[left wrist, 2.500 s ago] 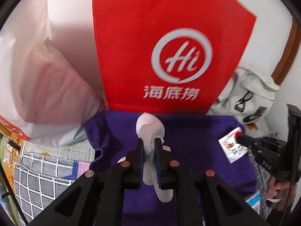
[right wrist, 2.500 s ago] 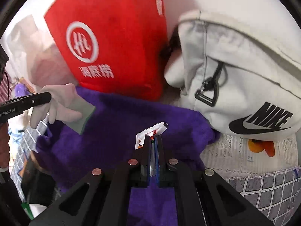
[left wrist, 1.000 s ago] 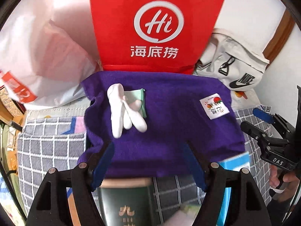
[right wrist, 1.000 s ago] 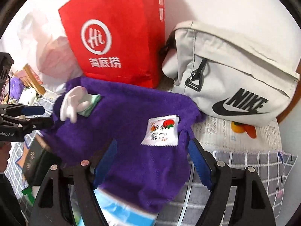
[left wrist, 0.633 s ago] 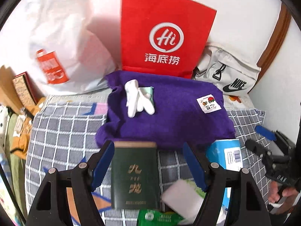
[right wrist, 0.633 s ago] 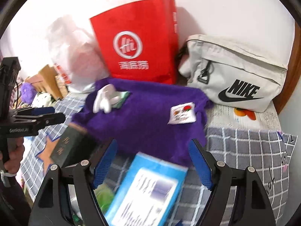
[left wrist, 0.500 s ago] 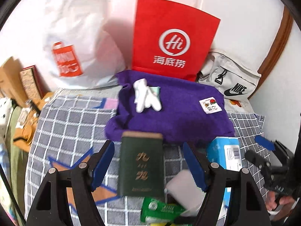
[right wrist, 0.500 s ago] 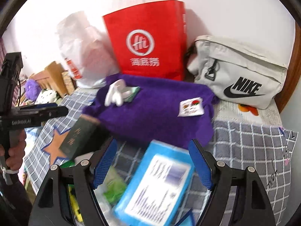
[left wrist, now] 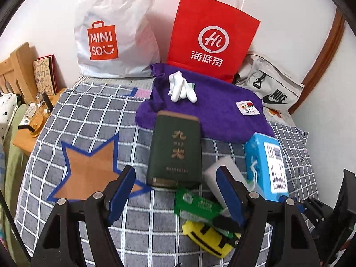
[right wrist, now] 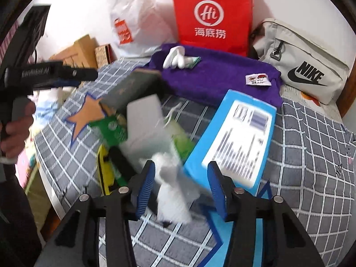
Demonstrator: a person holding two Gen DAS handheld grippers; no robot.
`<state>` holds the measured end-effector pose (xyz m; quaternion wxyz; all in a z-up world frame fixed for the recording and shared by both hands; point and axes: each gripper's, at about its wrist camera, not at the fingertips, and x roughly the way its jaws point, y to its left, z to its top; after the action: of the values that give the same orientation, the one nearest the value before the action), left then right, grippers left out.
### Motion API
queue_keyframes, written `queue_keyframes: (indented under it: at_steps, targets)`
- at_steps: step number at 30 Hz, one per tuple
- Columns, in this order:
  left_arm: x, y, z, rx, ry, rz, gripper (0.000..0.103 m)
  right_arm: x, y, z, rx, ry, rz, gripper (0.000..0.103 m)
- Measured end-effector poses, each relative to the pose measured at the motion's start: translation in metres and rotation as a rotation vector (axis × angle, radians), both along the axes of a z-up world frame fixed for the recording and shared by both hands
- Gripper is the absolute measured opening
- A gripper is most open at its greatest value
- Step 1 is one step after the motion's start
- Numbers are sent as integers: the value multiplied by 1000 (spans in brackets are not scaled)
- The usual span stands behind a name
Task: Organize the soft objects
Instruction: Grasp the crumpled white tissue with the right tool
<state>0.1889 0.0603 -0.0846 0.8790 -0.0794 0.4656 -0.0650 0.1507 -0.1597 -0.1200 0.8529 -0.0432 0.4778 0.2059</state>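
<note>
White cloth (right wrist: 172,189) between right jaws

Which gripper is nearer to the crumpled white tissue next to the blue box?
Right. The right gripper has the white tissue between its open, just-narrowing jaws, beside the blue box. The left gripper hangs farther off, open over the dark green box.

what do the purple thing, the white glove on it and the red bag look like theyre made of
Purple cloth: looks like plush terry or fleece, matte, with a fuzzy nap and soft rumpled edges.
White glove: probably thin rubber or latex, smooth with a slight sheen and limp fingers; hard to be sure.
Red bag: seems coated paper, stiff flat panels with sharp creases and white twisted-cord handles.
</note>
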Motion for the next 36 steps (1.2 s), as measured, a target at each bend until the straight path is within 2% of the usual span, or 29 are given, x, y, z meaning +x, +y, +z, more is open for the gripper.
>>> queue_keyframes:
  at_steps: [3,6,8,9,16,21,23,28,31,33,36]
  targets:
    - [-11,1,-9,-3,13,-10,74,-5,5,-8,-5,-1,6,46]
    - [-20,4,-19,-1,31,-10,74,-2,10,-19,-20,-11,-5,39]
    - [-24,7,-23,5,42,-4,74,-3,12,-18,-33,-40,-10,14]
    - [-26,9,-26,6,50,2,74,-4,12,-19,-14,-27,0,12]
    - [-35,11,-41,-35,74,17,74,-27,2,-8,50,-70,-1,12]
    - [-28,7,-61,-113,91,44,74,-41,-18,3,78,-114,-34,12]
    - [-25,4,-65,-149,87,45,73,-48,-28,3,82,-112,-39,12]
    - [-13,-5,-71,-172,68,52,70,-57,-55,-13,48,-67,-85,12]
    - [-6,-10,-80,-193,87,43,51,-57,-67,-29,39,-19,-110,12]
    - [-5,-9,-84,-214,89,39,29,-55,-70,-39,43,6,-120,12]
    - [-8,-9,-82,-228,69,25,21,-55,-71,-50,45,28,-120,12]
